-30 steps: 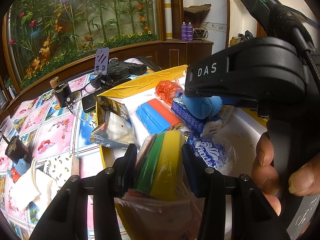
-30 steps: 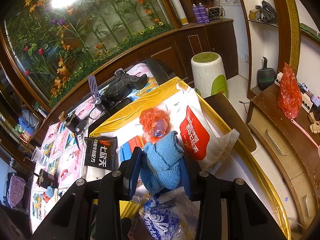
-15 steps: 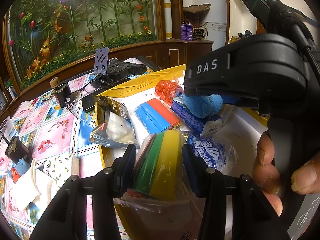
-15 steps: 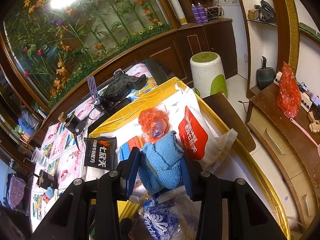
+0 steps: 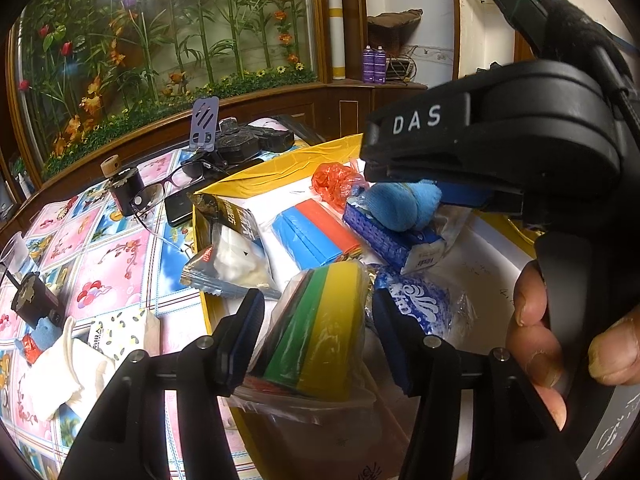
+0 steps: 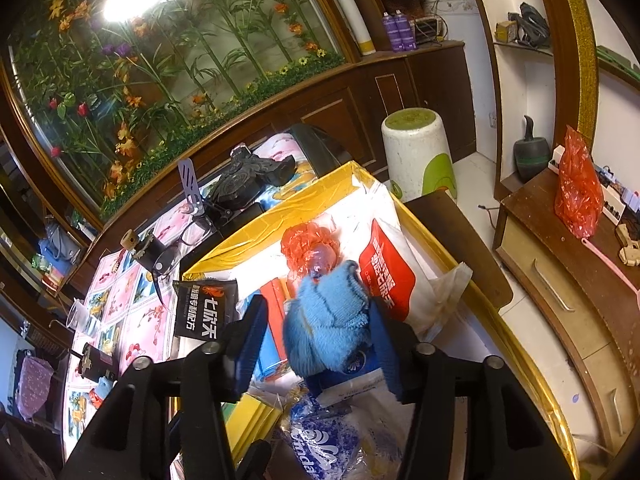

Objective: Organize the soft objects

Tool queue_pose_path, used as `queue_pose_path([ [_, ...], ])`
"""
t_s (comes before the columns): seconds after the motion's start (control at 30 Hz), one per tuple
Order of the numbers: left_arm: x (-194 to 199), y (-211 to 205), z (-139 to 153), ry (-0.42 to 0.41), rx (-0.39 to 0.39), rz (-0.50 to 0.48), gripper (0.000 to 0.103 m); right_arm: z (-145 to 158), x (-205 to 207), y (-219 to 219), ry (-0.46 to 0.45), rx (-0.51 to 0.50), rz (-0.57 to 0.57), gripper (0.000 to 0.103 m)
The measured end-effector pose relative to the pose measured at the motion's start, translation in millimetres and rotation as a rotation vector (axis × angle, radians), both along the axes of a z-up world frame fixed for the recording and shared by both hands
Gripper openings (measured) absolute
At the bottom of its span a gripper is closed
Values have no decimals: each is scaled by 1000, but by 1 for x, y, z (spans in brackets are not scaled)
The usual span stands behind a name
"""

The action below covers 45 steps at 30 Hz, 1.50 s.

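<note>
My left gripper (image 5: 316,312) stands open around a bagged pack of coloured sponges (image 5: 320,328), yellow and green side up, over the near end of the gold-rimmed tray (image 5: 256,176); gaps show on both sides. My right gripper (image 6: 316,324) is open around a blue knitted cloth (image 6: 324,328), which rests on a blue tissue pack (image 5: 388,236); the cloth also shows in the left wrist view (image 5: 400,204). A red mesh ball (image 6: 308,248), a blue-and-red pack (image 5: 316,232), a Vinda tissue pack (image 5: 416,300) and a white-and-red bag (image 6: 388,276) lie in the tray.
A black snack packet (image 6: 204,312) lies over the tray's left rim. On the flowered tablecloth (image 5: 100,264) lie glasses (image 5: 168,188), a phone, black gear, white cloth (image 5: 60,372) and a small black box. A stool (image 6: 416,156) and wooden cabinets stand to the right.
Both grippers have opened: the left fingers have let go of the sponge pack and the right fingers of the blue cloth. The cloth now rests lower on the tissue pack.
</note>
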<state>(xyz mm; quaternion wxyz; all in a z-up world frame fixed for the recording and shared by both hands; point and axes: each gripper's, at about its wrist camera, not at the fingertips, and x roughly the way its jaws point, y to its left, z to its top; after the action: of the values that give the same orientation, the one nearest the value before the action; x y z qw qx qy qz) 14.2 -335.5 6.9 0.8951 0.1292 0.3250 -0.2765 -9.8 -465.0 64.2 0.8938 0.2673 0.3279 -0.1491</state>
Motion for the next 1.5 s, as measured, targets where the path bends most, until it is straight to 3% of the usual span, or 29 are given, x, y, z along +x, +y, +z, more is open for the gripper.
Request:
queue_pose_path([
  [0.1,1,0,0,-2,0,-1,57,3,-2,2,-10,-18,-9,62],
  [0.43,-4,4,7,-38,-15,-11,60,23,-18,10,-88,-125,-62,63],
  [0.9,-6,19,19,-39,-77,-6,73,32,-28,5,-150,-122,-87,67],
  [1.1,-4,35,26,-47,-115,11,74,35,-31,9,-176,-132,-68,72],
  [1.5,-1,78,39,-11,-190,43,74,36,-26,34,-215,-181,-40,72],
])
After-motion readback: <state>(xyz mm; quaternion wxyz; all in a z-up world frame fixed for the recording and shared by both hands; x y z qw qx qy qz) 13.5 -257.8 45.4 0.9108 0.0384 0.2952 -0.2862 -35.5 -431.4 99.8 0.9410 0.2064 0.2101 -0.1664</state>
